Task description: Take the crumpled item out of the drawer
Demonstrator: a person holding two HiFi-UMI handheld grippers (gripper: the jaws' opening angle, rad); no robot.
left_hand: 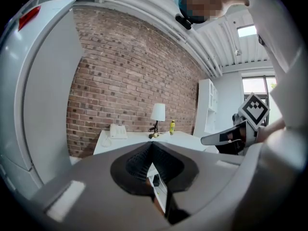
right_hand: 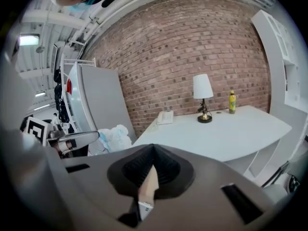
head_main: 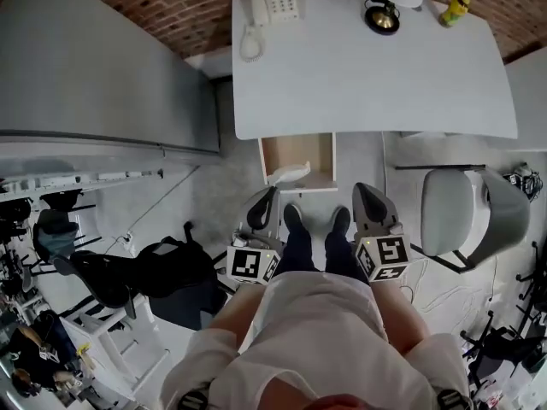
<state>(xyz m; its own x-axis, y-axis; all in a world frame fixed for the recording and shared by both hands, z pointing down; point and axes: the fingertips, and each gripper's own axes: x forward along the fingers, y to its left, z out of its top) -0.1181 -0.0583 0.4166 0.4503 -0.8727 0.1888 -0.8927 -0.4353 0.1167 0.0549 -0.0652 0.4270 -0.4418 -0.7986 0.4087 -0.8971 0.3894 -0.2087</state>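
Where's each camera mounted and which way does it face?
Head view: on the person's head, facing steeply down at white desk and open drawer; shows torso, legs, left tongs, right tongs.
Left gripper view: on left tongs, facing brick wall over the desk; shows own shut jaws, right tongs beside.
Right gripper view: on right tongs, same facing; own shut jaws, left tongs beside.
Shared: desk, lamp, phone, bottle in all three.

No legible text (none anywhere)

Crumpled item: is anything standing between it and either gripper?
Nothing visible. The crumpled item lies uncovered at the front of the open drawer, just ahead of the shut left gripper and right gripper.
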